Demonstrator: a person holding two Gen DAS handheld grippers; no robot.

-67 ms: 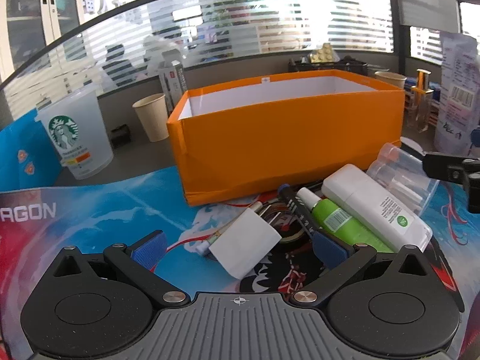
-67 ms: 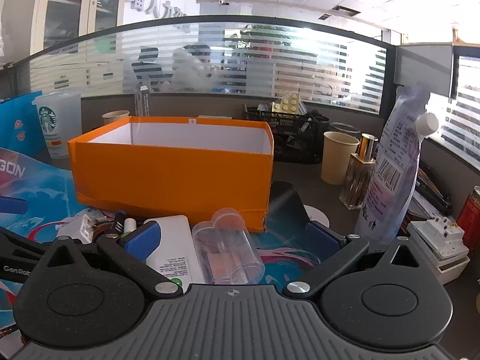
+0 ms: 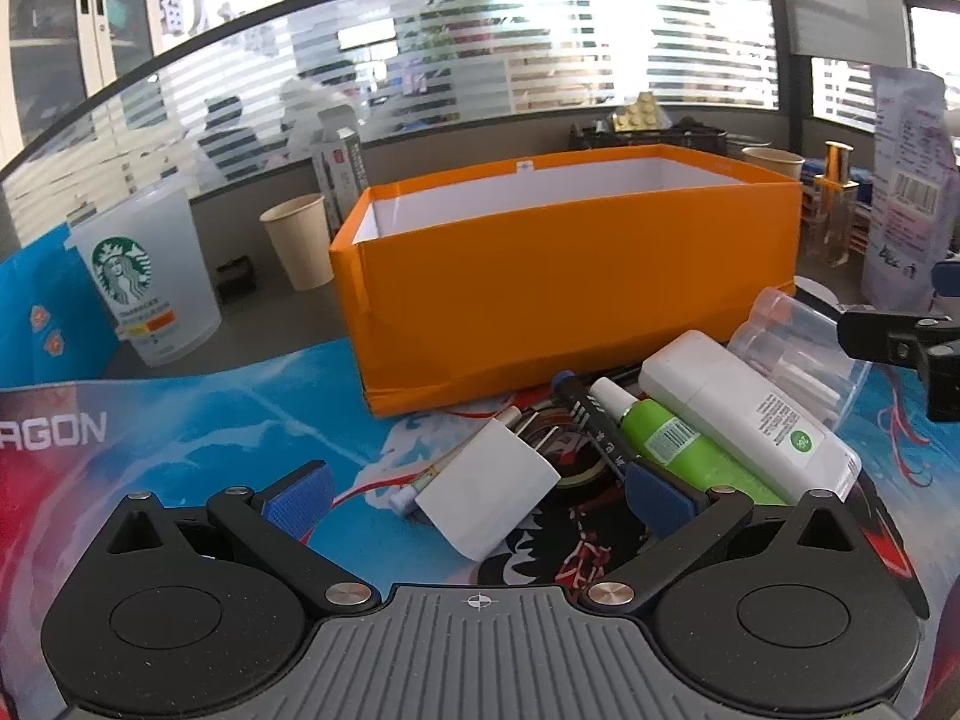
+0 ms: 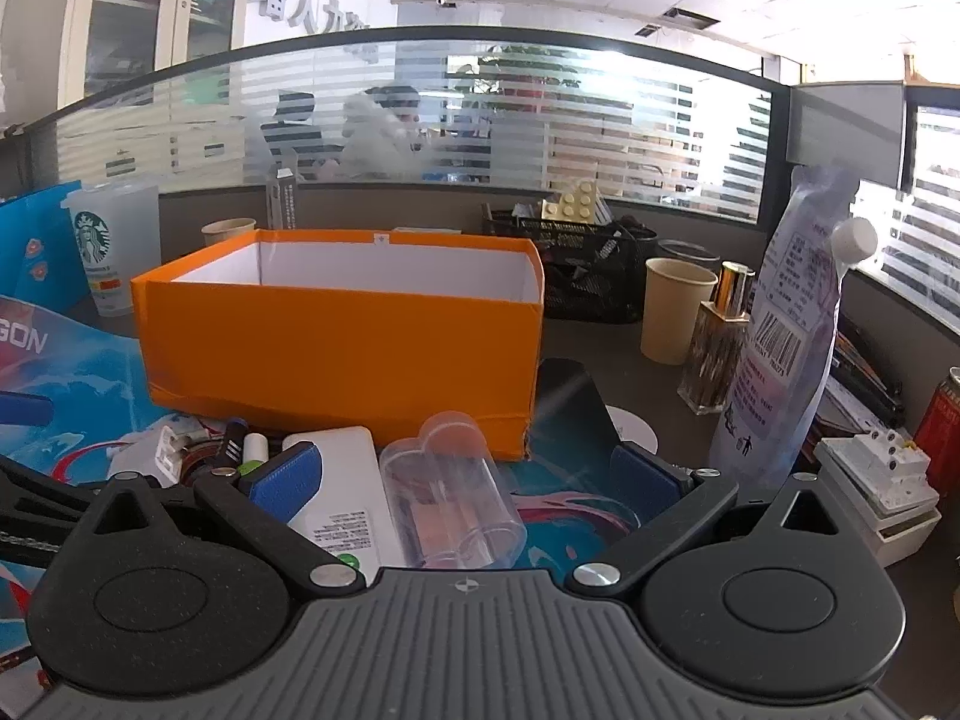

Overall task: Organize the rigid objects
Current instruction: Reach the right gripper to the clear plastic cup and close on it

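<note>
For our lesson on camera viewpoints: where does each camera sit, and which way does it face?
Left wrist: on the left gripper, facing the white charger and orange box; own open jaws show.
Right wrist: on the right gripper, facing the clear tube; own open jaws show.
Shared: box, tube, white bottle.

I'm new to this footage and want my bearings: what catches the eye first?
The big orange box, open on top, stands mid-desk. In front of it, on the colourful mat, lies a huddle of small things: a white charger, a green bottle, and a clear plastic case between the open right gripper's fingers.
</note>
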